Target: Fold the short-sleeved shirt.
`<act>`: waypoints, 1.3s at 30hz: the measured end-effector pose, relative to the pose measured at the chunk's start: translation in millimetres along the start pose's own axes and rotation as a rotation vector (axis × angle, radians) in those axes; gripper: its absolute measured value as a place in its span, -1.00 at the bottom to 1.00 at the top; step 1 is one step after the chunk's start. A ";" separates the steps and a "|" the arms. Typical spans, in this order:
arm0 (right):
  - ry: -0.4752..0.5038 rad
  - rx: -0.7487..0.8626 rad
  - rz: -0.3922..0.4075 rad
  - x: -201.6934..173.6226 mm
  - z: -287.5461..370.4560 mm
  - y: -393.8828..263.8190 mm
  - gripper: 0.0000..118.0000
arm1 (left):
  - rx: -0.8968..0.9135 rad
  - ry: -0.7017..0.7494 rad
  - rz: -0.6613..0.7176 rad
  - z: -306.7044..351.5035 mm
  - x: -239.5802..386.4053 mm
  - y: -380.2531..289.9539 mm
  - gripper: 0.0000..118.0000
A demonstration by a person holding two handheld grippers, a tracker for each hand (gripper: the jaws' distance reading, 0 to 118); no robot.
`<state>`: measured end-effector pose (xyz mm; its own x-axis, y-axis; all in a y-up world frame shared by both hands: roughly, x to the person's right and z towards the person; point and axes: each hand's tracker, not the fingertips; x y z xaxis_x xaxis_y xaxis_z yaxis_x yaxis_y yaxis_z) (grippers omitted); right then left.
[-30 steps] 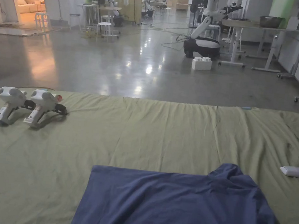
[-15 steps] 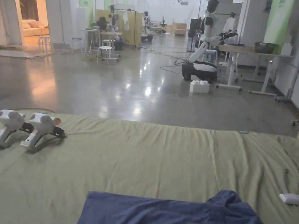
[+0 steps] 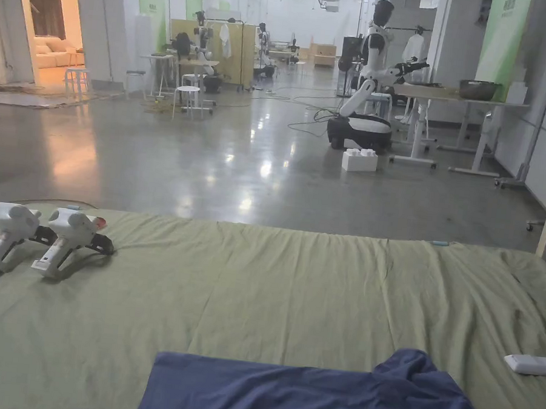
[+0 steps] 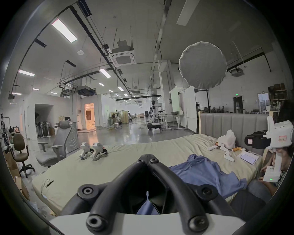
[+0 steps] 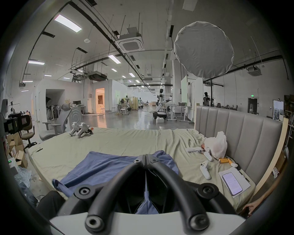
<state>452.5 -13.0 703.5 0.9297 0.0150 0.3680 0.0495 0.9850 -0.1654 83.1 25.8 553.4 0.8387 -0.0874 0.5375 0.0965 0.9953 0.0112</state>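
Observation:
A blue short-sleeved shirt [image 3: 318,402] lies partly folded on the green bedsheet [image 3: 293,289] at the near edge, with a bunched part at its far right. In the left gripper view my left gripper [image 4: 147,157] hovers over the bed left of the shirt [image 4: 203,173], jaws shut with nothing between them. My right gripper [image 5: 145,157] is above the shirt [image 5: 101,167], jaws also shut on nothing. The left gripper view also shows the right gripper's white body [image 4: 276,138] at the far right, held by a person.
Two spare white grippers [image 3: 42,239] lie at the bed's far left corner. A white remote [image 3: 535,364], white controllers [image 5: 205,170], a phone on paper [image 5: 232,182] and a white bag [image 5: 216,146] sit by the grey headboard [image 5: 238,130]. Office chairs [image 4: 63,143] stand left of the bed.
The head camera has tilted up, so the bed and shirt sit lower in the picture. The shirt and the spare grippers have not moved on the bed.

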 end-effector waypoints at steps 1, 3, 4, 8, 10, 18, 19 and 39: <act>-0.001 0.004 0.002 -0.9 -0.6 0.5 -1.00 | -0.002 -0.003 0.005 -1.4 -0.4 1.2 -1.00; -0.006 0.006 0.015 -2.9 -1.3 1.9 -1.00 | 0.000 -0.007 0.002 -2.3 -0.8 1.0 -1.00; -0.004 0.005 0.017 -4.0 -2.7 1.9 -1.00 | -0.004 -0.013 0.003 -3.4 -2.7 1.8 -1.00; 0.018 -0.010 0.004 -3.2 -6.4 -3.4 -1.00 | -0.095 -0.057 0.124 -15.7 -24.1 -3.7 -0.65; 0.033 -0.032 0.004 -2.2 -6.3 -9.0 -1.00 | -0.216 -0.047 0.242 -26.2 -48.8 -21.0 -0.03; 0.046 -0.178 -0.062 4.7 -5.2 -43.1 -1.00 | -0.535 0.016 0.291 -60.3 -110.1 -165.8 0.02; 0.043 -0.195 -0.059 5.3 -5.5 -46.3 -1.00 | -0.565 0.010 0.300 -64.0 -112.3 -181.5 0.02; -0.044 -0.339 -0.125 35.5 4.4 -82.5 -1.00 | -0.779 -0.094 0.297 -103.5 -98.7 -248.6 -0.89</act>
<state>479.8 -92.9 734.3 0.8927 -0.0874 0.4421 0.2867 0.8670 -0.4075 31.8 -217.4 410.4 0.8430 0.2117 0.4944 0.2502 0.6594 -0.7089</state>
